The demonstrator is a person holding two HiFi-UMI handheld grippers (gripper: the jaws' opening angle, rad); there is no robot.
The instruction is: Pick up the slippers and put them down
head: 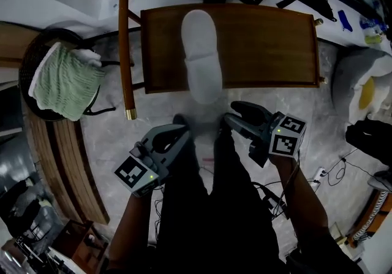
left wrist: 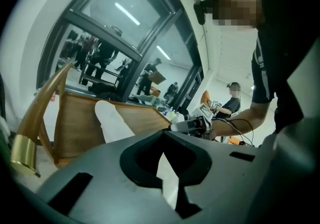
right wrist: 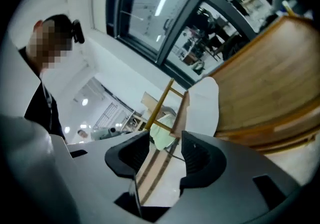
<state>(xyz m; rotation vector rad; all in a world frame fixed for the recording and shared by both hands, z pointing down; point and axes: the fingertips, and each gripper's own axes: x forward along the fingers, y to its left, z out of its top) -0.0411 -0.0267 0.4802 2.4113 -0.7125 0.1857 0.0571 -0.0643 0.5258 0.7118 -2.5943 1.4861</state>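
A white slipper (head: 201, 52) lies lengthwise on the wooden chair seat (head: 269, 46), its near end hanging over the front edge. It also shows in the left gripper view (left wrist: 112, 123) and the right gripper view (right wrist: 205, 105). I cannot tell whether a second slipper is stacked with it. My left gripper (head: 180, 124) is below the seat's front edge, over the person's legs, with its jaws together and nothing in them (left wrist: 167, 168). My right gripper (head: 236, 113) sits just right of the slipper's near end, apart from it. Its jaws stand open and empty (right wrist: 162, 168).
A green knitted cloth (head: 64, 79) lies on a round dark stool at the left. The chair's wooden post with a red cap (head: 125, 46) runs down the seat's left side. Cables (head: 331, 171) trail on the marble floor at the right. Curved wooden slats (head: 61, 162) are at lower left.
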